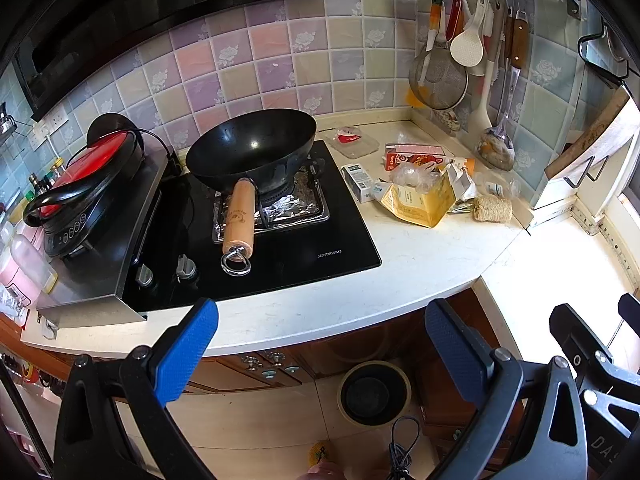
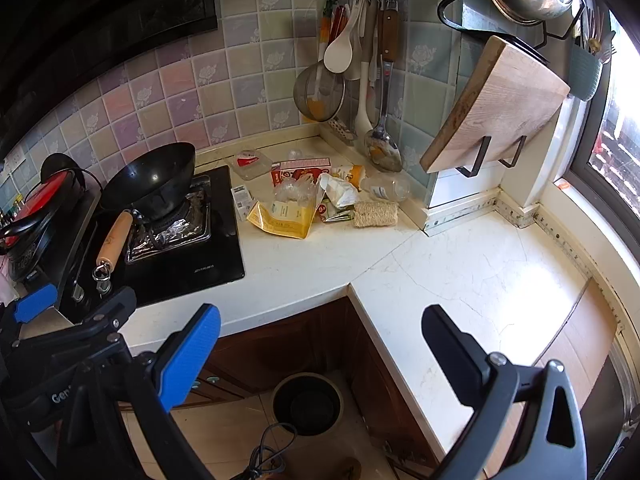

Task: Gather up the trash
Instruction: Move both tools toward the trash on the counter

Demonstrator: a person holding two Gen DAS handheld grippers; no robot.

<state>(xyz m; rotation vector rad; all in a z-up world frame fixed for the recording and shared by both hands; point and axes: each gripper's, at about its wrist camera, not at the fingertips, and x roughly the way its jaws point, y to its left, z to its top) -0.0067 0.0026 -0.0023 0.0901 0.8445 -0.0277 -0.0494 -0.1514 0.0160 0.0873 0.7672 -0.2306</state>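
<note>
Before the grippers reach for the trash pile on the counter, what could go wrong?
1. The wok handle sticks out toward the counter edge; the left gripper could bump it in passing.
2. The clear plastic bottle lies on its side and may roll when touched.
3. The yellow bag is thin and crumpled under other scraps, so lifting it could scatter them away from the bin below.
</note>
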